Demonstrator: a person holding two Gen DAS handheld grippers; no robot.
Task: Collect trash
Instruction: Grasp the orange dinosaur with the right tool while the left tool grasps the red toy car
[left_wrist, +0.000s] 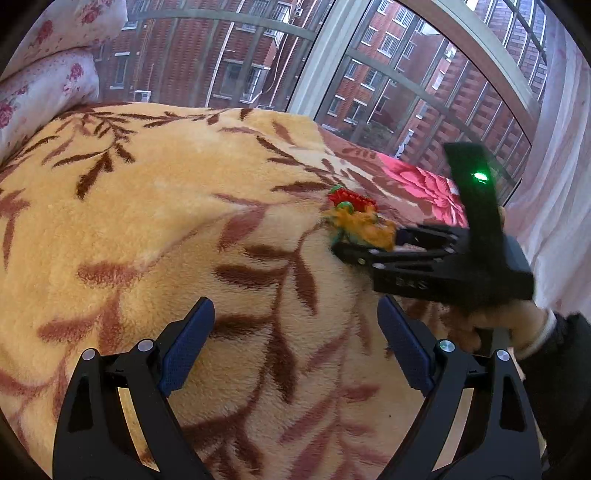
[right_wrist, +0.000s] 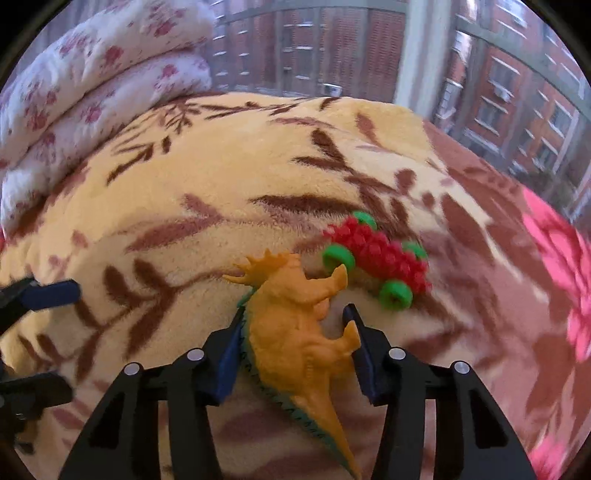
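An orange toy dinosaur (right_wrist: 295, 332) with a green spine lies on the yellow leaf-patterned blanket (right_wrist: 184, 177). My right gripper (right_wrist: 295, 314) is shut on it: the blue pads touch its back and its hind leg. Just beyond it lies a red spiky toy with green wheels (right_wrist: 376, 254). In the left wrist view the same dinosaur (left_wrist: 365, 225) sits in the right gripper (left_wrist: 365, 240), with the red toy (left_wrist: 351, 199) behind. My left gripper (left_wrist: 295, 310) hovers open over bare blanket (left_wrist: 166, 221), with nothing between its fingers.
A folded white quilt with pink flowers (right_wrist: 92, 92) is stacked at the back left. A pink floral blanket (left_wrist: 424, 181) lies at the right. Behind the bed is a barred window (left_wrist: 369, 74), with a pale curtain (left_wrist: 554, 184) at the far right. A person's hand (left_wrist: 498, 321) holds the right gripper.
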